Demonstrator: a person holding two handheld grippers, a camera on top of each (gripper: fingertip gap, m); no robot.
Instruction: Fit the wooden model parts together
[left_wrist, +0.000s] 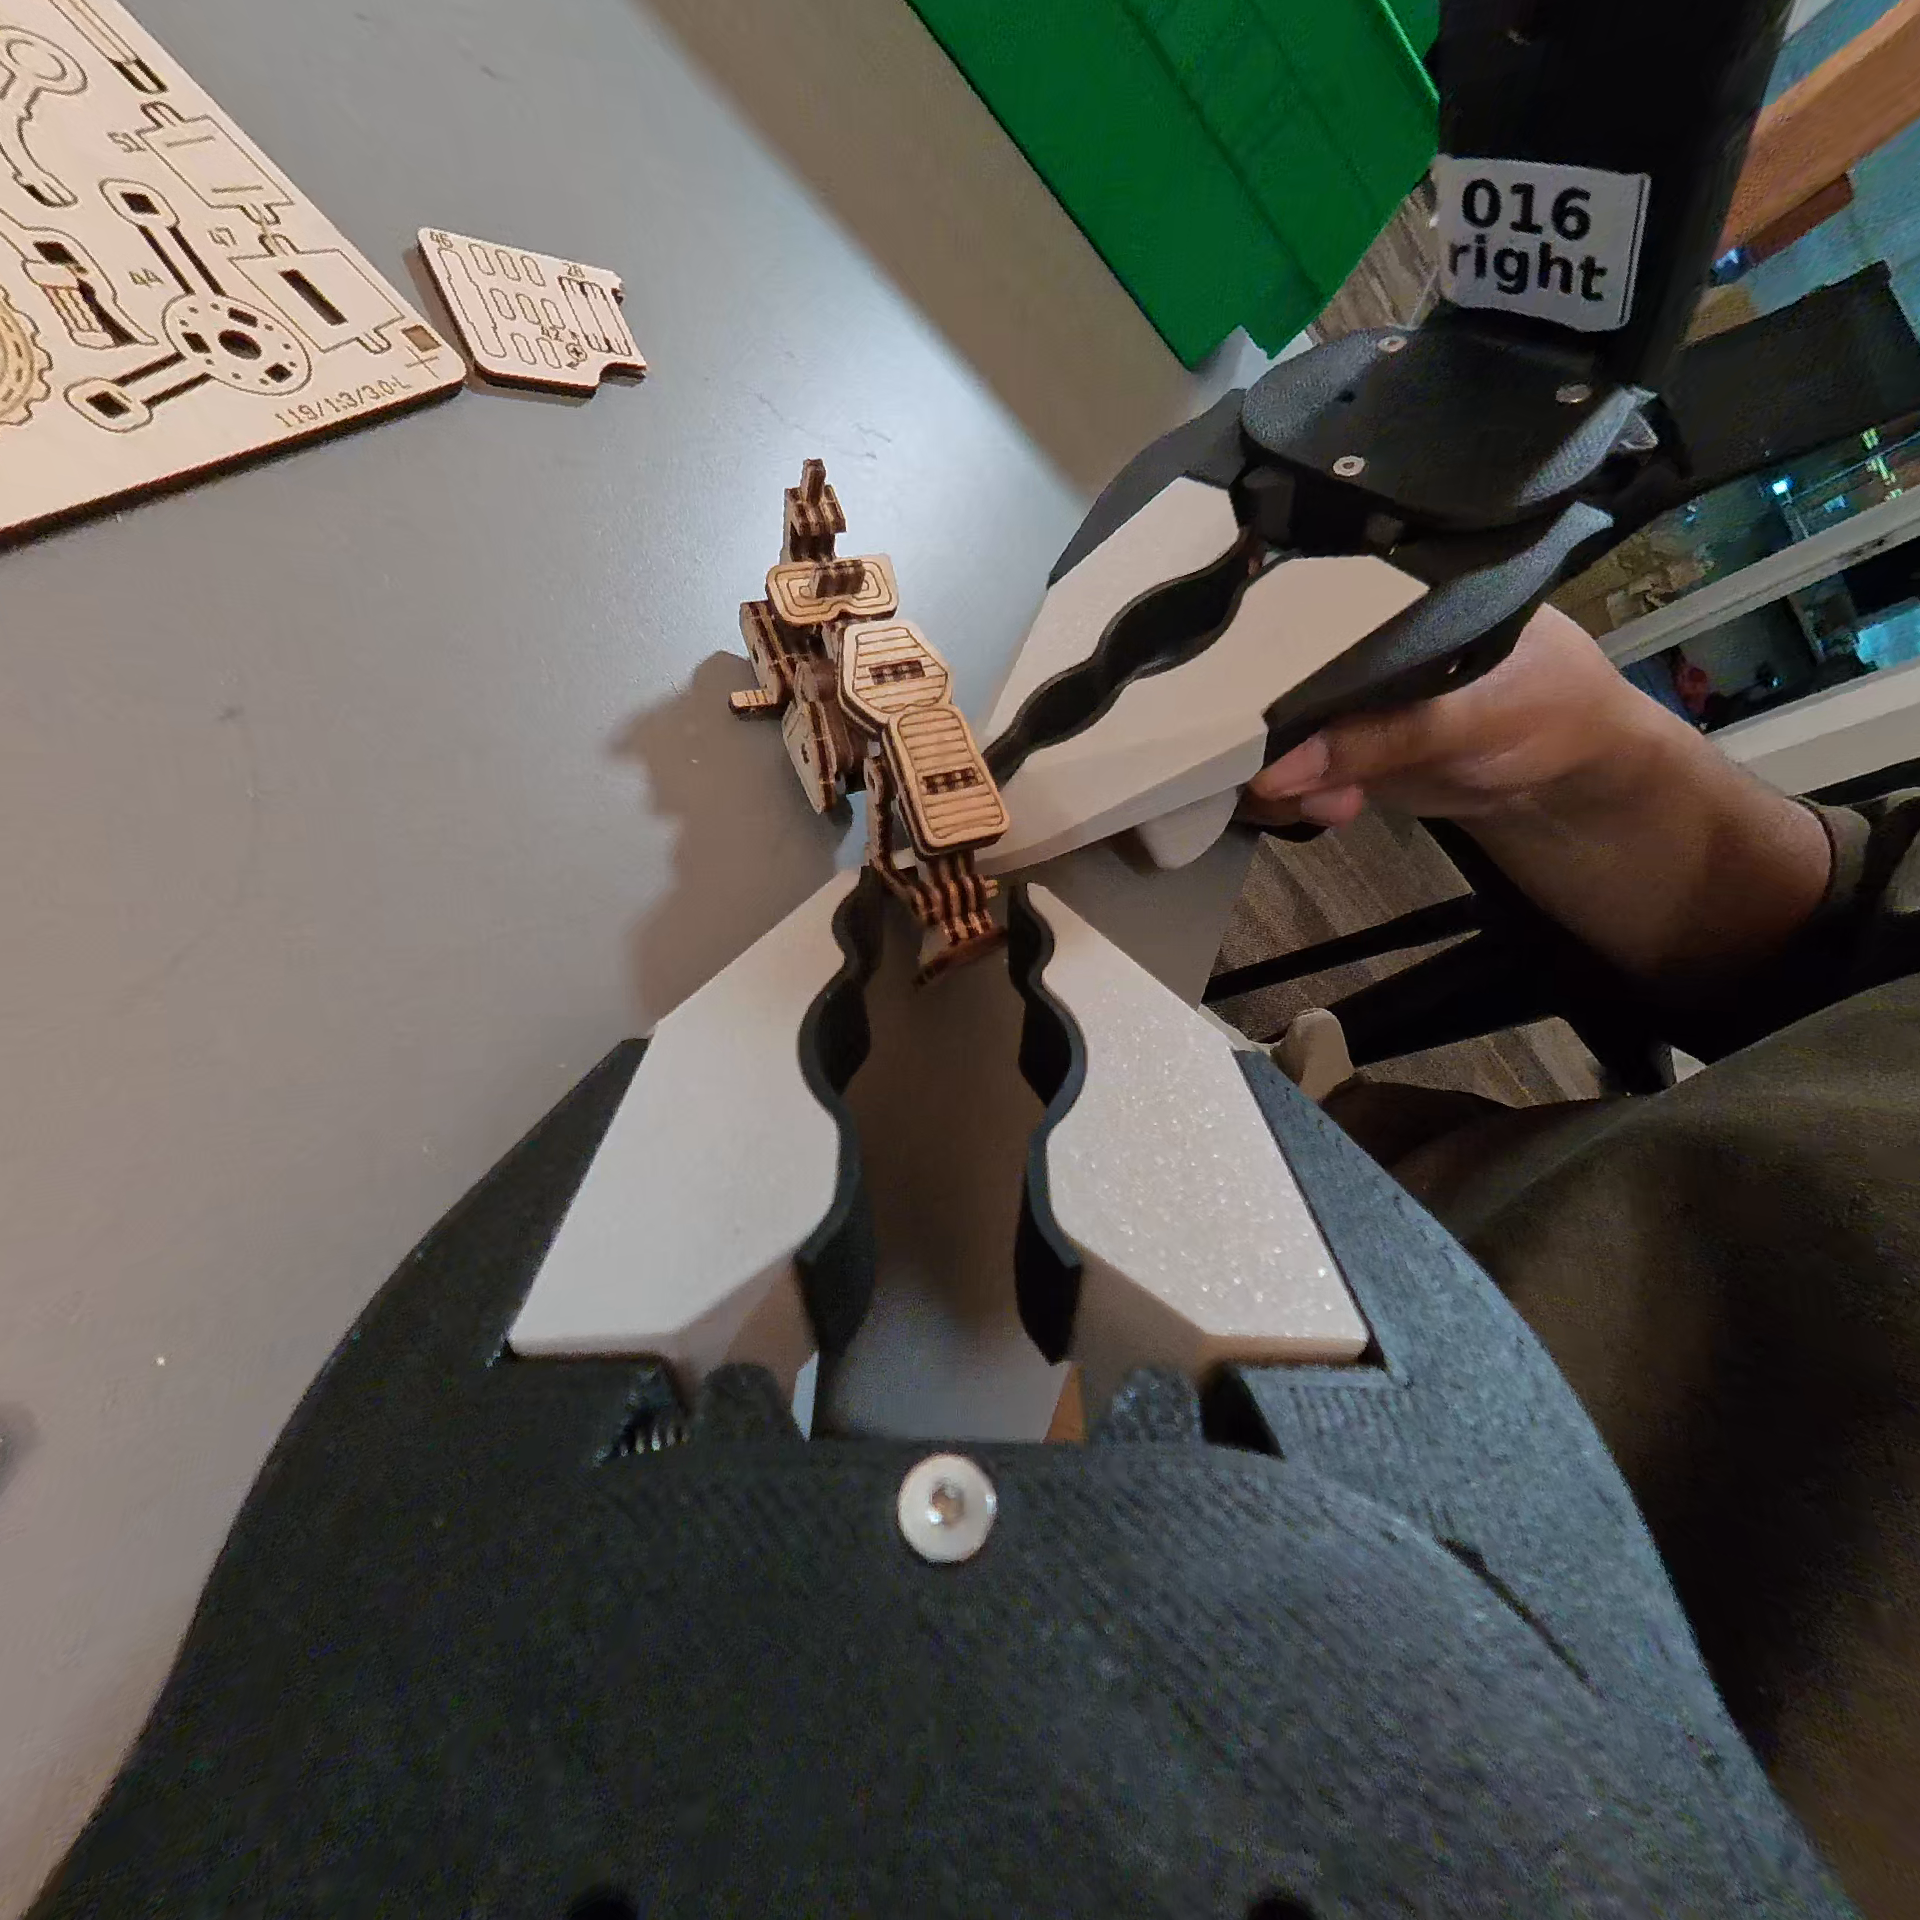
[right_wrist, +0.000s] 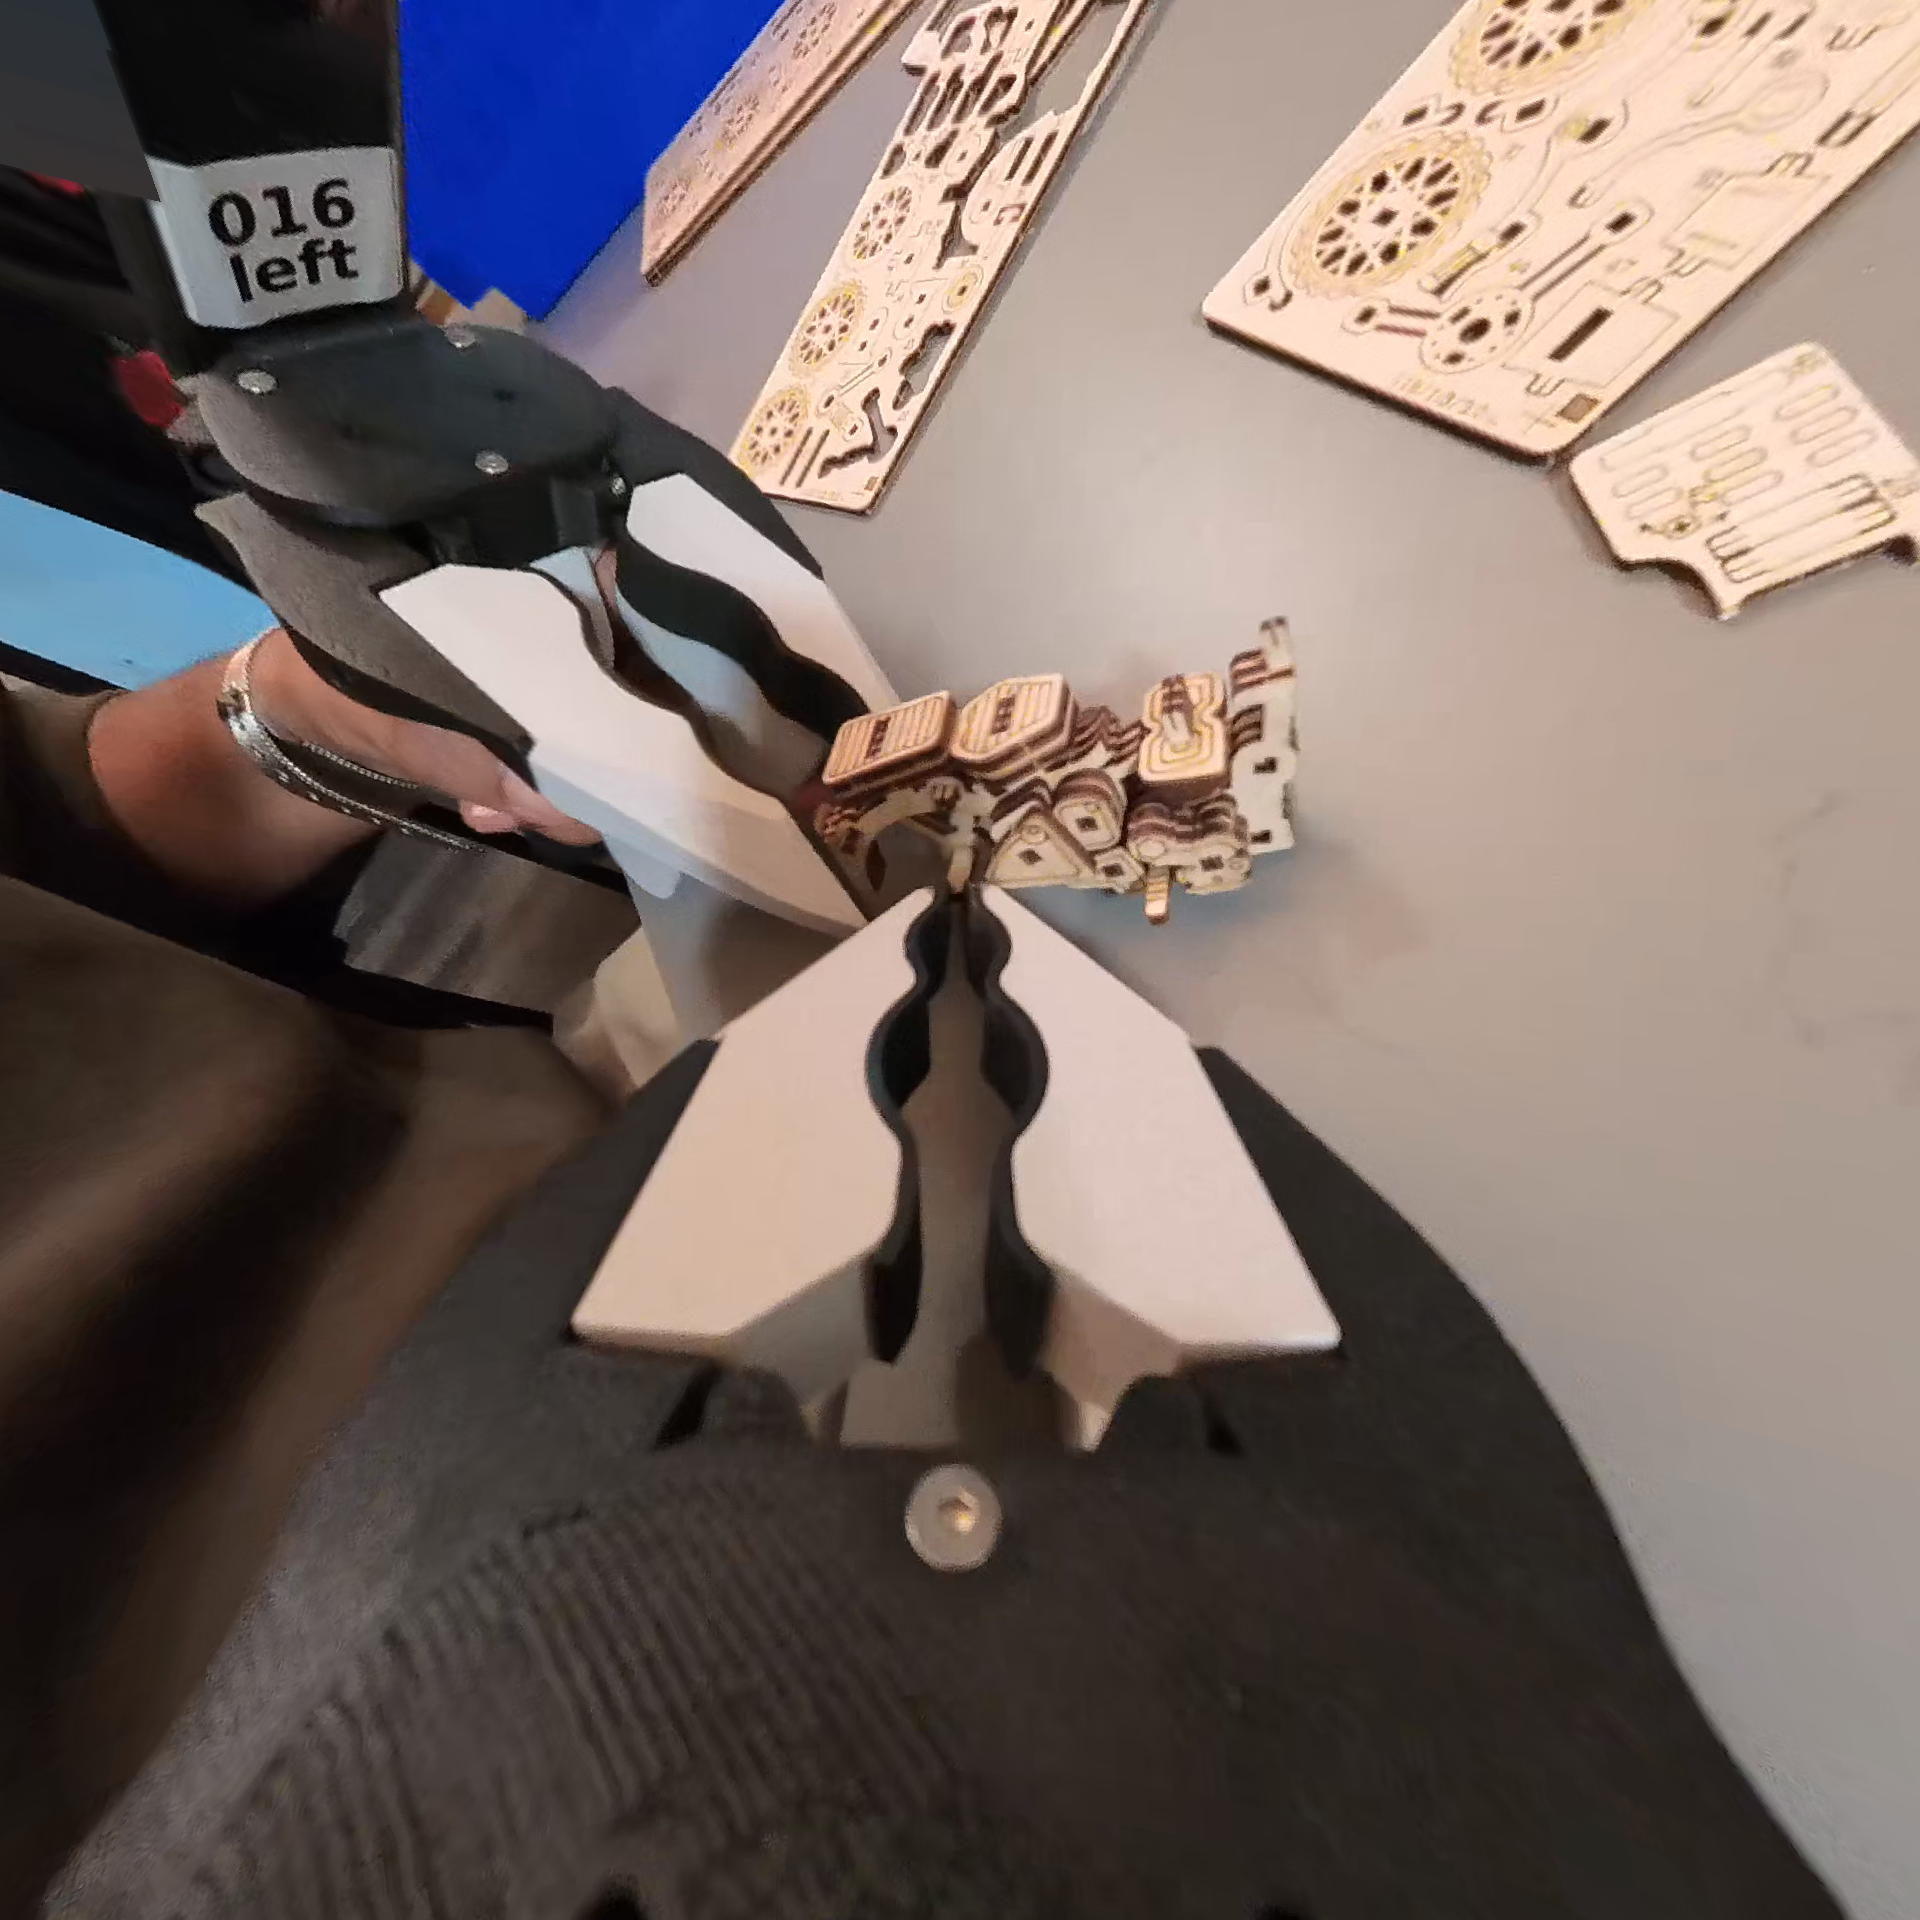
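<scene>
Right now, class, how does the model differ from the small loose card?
The model is built up in layers; the card is one thin panel. The right claw pinches a tab on the model; the card lies flat on the table, untouched. Both are pale wood with burnt lines.

A grey table (right_wrist: 1558, 1143) carries three cut plywood sheets (right_wrist: 1558, 239) (one small panel (right_wrist: 1756, 478) beside them).
</scene>
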